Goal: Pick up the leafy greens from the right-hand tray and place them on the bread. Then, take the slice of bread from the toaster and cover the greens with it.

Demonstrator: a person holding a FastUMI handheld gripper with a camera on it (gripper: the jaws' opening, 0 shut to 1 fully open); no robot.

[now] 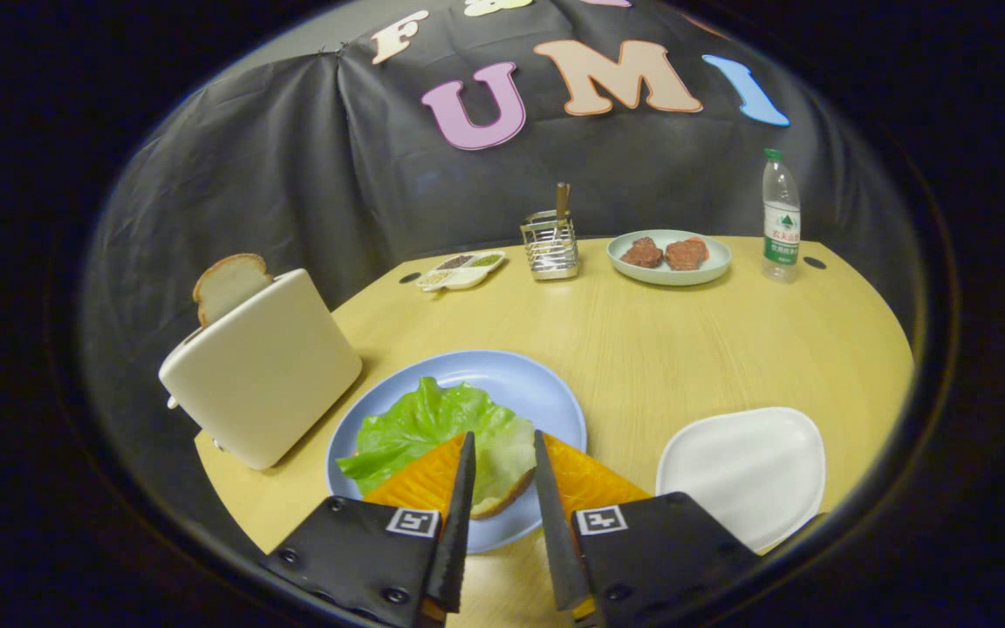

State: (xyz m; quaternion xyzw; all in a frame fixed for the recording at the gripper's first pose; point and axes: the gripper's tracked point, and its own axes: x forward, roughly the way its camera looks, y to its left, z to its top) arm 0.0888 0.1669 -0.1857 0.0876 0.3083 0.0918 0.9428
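Observation:
A green lettuce leaf (420, 427) lies spread over a slice of bread (502, 501) on the blue plate (529, 384). Only the bread's crust edge peeks out under the leaf, between my fingers. My gripper (502, 438) hovers open just above the near side of the leaf, with nothing held. Left of the plate stands a cream toaster (263, 384), and a slice of bread (229, 283) sticks up from its slot. The white tray (742, 475) to the right of my fingers is bare.
At the back of the wooden table (642, 340) are a small condiment dish (461, 270), a wire utensil holder (550, 244), a pale plate with two meat patties (668, 255) and a water bottle (780, 218). The table's edge runs close below the blue plate.

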